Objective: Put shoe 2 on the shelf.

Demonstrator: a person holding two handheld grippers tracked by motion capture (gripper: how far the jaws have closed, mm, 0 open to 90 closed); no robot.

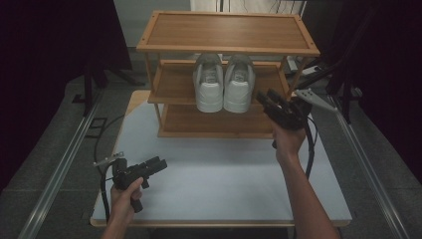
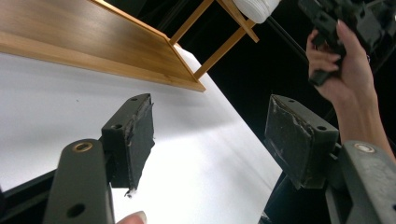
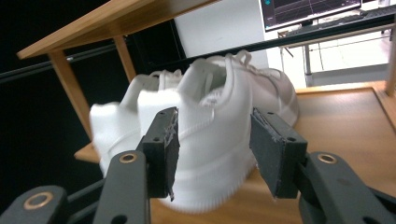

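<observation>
Sitting on the middle shelf [image 1: 174,87] of the wooden rack [image 1: 226,31] – pair of white sneakers, heels facing out toward the bench [image 1: 219,174]. Right sneaker [image 1: 239,84] touching the left sneaker [image 1: 209,83] along the inner side.

Right tool [image 1: 271,103] hovering just beside the right sneaker's heel, jaws spread wide and lining up on either side of it in the right gripper view [image 3: 210,140], gripping nothing yet. Left tool [image 1: 154,164] idling low over the bench, well apart from the rack, jaws also wide open, holding nothing.

Handling, judging by looks: light, upper soft and giving under squeeze, sole [image 3: 210,196] stiffer and ribbed – likely decent friction there. Best taking hold across the heel counter, low near the sole, pinching both sides; grabbing the padded collar risking collapse and tilt. Neighbouring shoe leaving little room for the inner jaw.

Labels: patch on each heel tab, too small and blurred for reading.
</observation>
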